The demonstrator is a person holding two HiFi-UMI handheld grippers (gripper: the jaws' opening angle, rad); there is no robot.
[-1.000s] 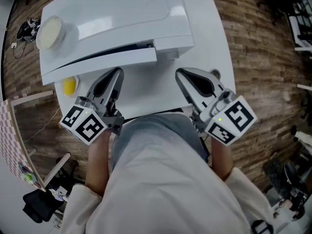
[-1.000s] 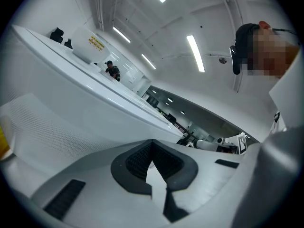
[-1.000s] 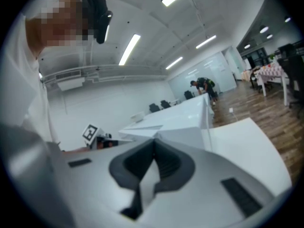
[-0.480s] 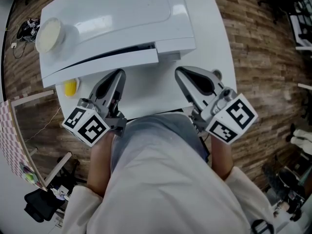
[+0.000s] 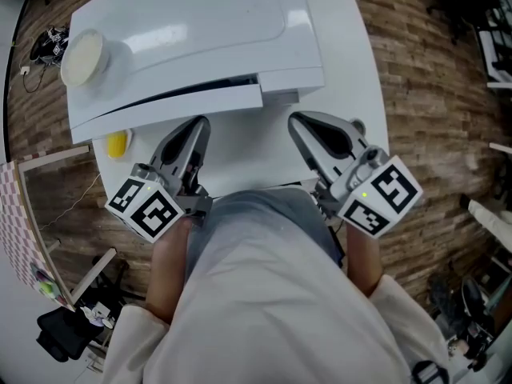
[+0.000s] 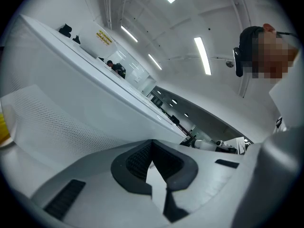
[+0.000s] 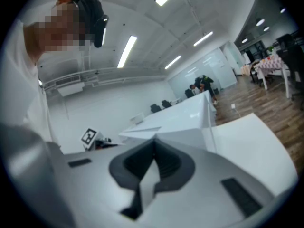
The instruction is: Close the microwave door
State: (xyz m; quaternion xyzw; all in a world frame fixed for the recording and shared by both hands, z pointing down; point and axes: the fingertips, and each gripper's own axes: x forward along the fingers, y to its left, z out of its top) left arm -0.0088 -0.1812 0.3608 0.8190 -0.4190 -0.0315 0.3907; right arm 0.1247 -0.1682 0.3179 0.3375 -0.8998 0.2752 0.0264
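Observation:
A white microwave [image 5: 184, 30] stands on a white table [image 5: 348, 62]. Its door [image 5: 172, 106] lies nearly flat against the front, with a thin dark slit between door and body. My left gripper [image 5: 200, 123] hangs just in front of the door, shut and empty. The right gripper [image 5: 294, 120] is level with it, under the microwave's right front corner, also shut on nothing. In the left gripper view the jaws [image 6: 152, 142] meet below the perforated door panel [image 6: 57, 122]. In the right gripper view the jaws [image 7: 154, 139] meet in front of the microwave [image 7: 180, 118].
A cream round disc [image 5: 82, 57] lies on the microwave's top left corner. A small yellow object [image 5: 117, 143] sits on the table at the left, beside the left gripper. A wooden frame [image 5: 40, 214] stands on the floor to the left. The floor is wood-patterned.
The left gripper has drifted slightly right and toward me. The right gripper and the microwave door stand as before.

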